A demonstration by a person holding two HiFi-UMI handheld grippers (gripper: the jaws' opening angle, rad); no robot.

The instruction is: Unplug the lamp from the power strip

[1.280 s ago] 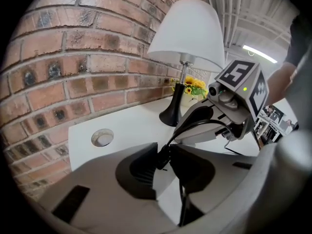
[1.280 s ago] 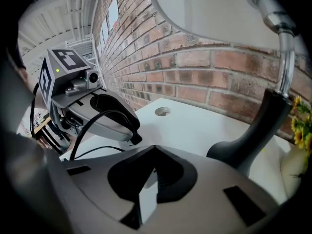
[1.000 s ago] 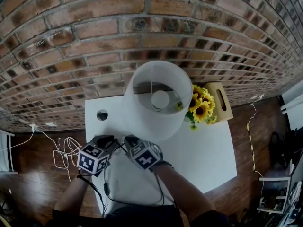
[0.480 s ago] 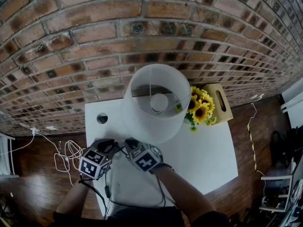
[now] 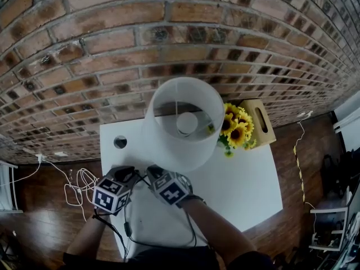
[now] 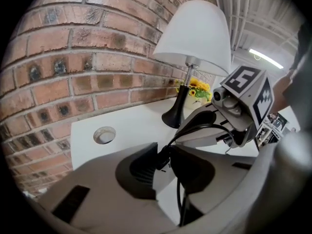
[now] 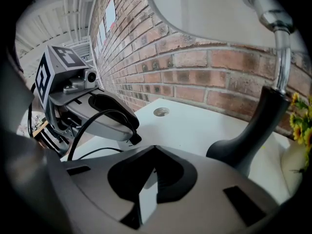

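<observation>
**Head view.** My left gripper [image 5: 130,172] and right gripper [image 5: 151,171] lie side by side over the near left part of the white table [image 5: 247,179], with their tips almost meeting. Each carries a cube faced with black-and-white square markers that show block patterns only. The lamp [image 5: 183,122] stands upright just beyond both sets of jaws, white shade open to the camera. Beyond it and to the right are sunflowers [image 5: 236,127] and a wooden box [image 5: 260,122] against the brick wall [image 5: 112,49]. A round hole [image 5: 120,142] in the tabletop lies ahead-left of my left jaws. A black cord [image 5: 125,218] runs from the jaws back toward me.

**Left gripper view.** My left jaws are clamped on the black plug [image 6: 163,157], one pad on each side. Directly under the plug, in the gap, is the white power strip [image 6: 159,179]. I cannot tell whether the prongs are seated. Two small dark marks on the strip are too small to read. The cord arcs up from the plug across the front of the right gripper, which sits just right of my left jaws. A small printed patch under its cube is too blurred to read.

**Right gripper view.** My right jaws are nearly together, closed on a white block with a bright top and a grey side, which I take for the power strip. The left gripper's tip, holding the plug, is just left of them. The lamp's black base is ahead-right.
</observation>
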